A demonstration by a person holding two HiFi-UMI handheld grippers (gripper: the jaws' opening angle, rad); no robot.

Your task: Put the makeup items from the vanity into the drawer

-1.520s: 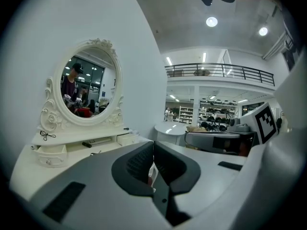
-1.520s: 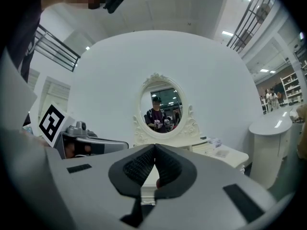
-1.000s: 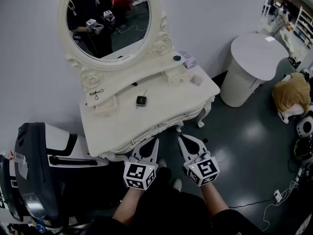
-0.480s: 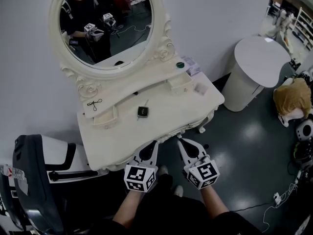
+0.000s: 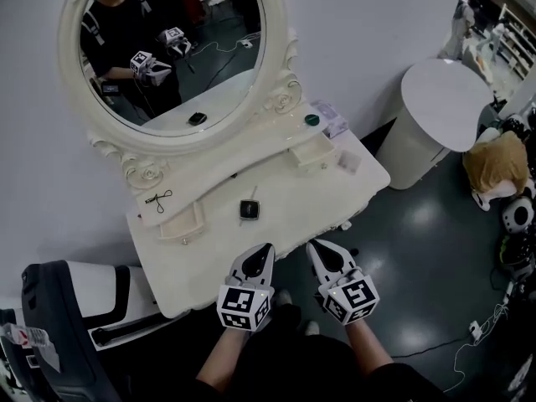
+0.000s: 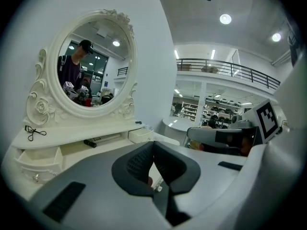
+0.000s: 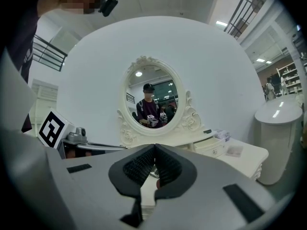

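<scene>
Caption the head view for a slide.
Left gripper and right gripper, shut, face a white vanity holding a black makeup item.

Your tabletop (image 5: 311, 198) gleams smooth, cream-painted; floor (image 5: 435, 224) dark and glossy; on your left tongs (image 6: 153, 145), pads (image 6: 137, 164) matt black, ribbed.

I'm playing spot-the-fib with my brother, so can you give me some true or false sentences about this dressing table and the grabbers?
1. A round white side table stands to the right of the vanity in the head view. True.
2. The small black compact lies on that side table. False: it lies on the vanity top.
3. The left gripper and the right gripper are both shut and empty. True.
4. The right gripper holds the small green jar. False: it stands on the vanity's shelf beside the mirror.
5. The mirror is oval. True.
</scene>
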